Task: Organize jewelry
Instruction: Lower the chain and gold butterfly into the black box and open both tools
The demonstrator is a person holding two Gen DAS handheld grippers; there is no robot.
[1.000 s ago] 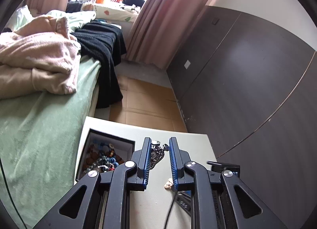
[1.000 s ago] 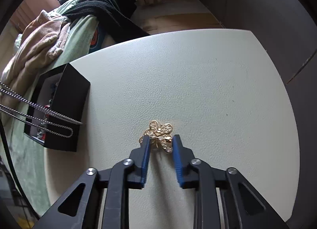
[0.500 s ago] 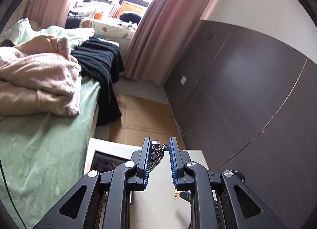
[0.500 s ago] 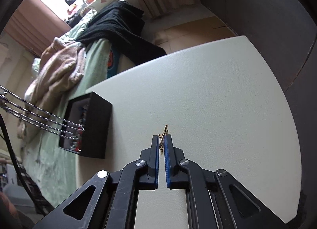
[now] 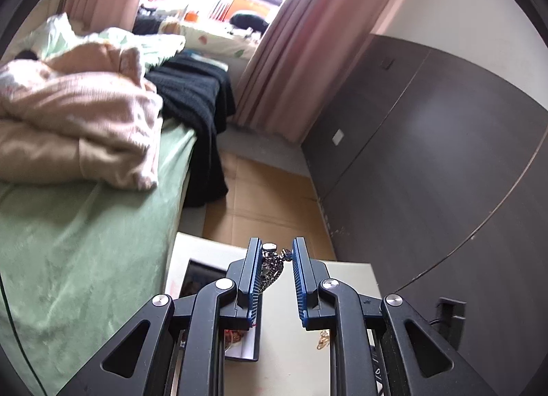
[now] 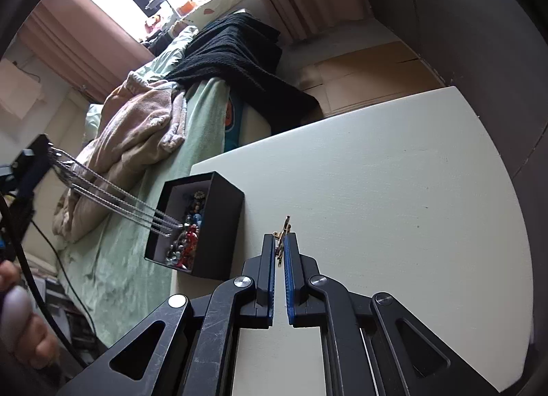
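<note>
At lower centre of the right wrist view, the right gripper (image 6: 280, 245) is clamped on a small gold brooch (image 6: 283, 235), held edge-on above the pale table (image 6: 394, 190). The left gripper (image 5: 276, 260), low in its own view, pinches a bunched silver chain (image 5: 270, 267); in the right view its strands stretch from the left edge down into the open black jewelry box (image 6: 205, 225), which sits at the table's left corner beside the green-covered bed (image 6: 137, 259) and already holds beads. The step in hand appears to be carrying both pieces to the box. Doing it well likely means lowering the chain fully inside before letting go, and bringing the brooch over the opening without snagging those strands.
</note>
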